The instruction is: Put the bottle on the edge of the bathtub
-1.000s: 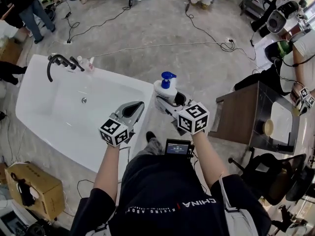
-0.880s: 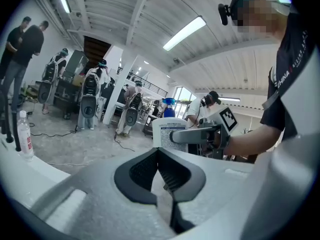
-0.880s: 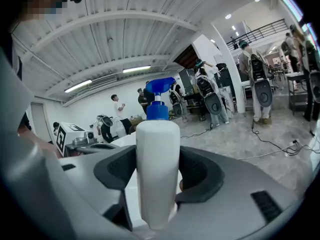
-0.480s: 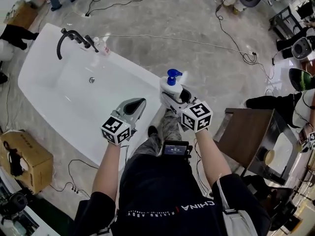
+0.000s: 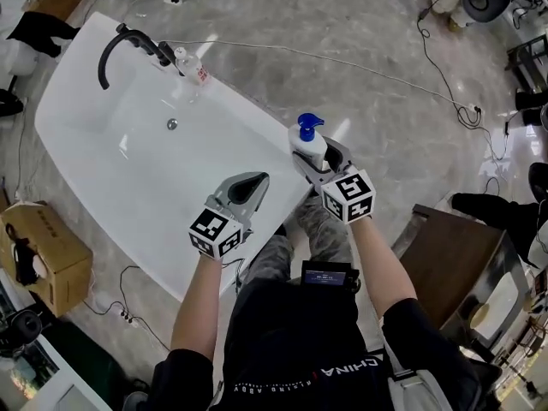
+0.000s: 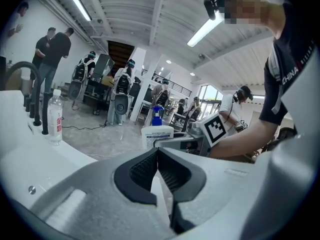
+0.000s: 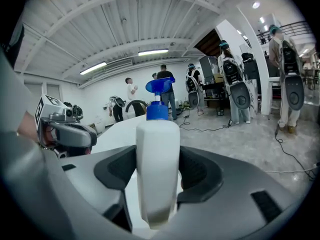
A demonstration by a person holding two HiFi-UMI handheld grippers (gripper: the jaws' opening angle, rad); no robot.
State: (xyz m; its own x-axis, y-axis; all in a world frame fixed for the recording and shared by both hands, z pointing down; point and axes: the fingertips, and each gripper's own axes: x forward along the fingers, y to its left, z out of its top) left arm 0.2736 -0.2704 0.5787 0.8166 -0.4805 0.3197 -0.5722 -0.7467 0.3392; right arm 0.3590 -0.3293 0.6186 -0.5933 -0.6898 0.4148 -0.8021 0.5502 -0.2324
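**Now the bottle is held by the tub's edge**

Here the bottle (image 5: 306,146) is held upright in the right gripper (image 5: 315,163). It is white, with a blue pump on top. In the right gripper view it is seen between the two jaws, and the dark pads are pressed on its sides. The jaws are kept fairly wide by the bottle's body.

The bottle is found at the near right corner of the white tub (image 5: 128,187), just at the rim. Whether its bottom is touching the rim cannot be told.

The left gripper (image 5: 257,179) is held over the near side of the tub, just beside the right one. Its jaws are pressed together, and nothing is held between them.

A black tap (image 5: 120,45) is fixed at the far end of the tub. A small clear water bottle (image 5: 193,65) is stood upright on the rim next to the tap. A round drain (image 5: 172,124) is seen in the tub's bottom.

A brown box (image 5: 43,247) is set on the floor (image 5: 342,24) at the left of the tub. A thin cable (image 5: 360,65) is laid across the floor past the tub. A dark table (image 5: 445,264) is placed at the right. People (image 6: 52,54) are seen standing far off in the gripper views.
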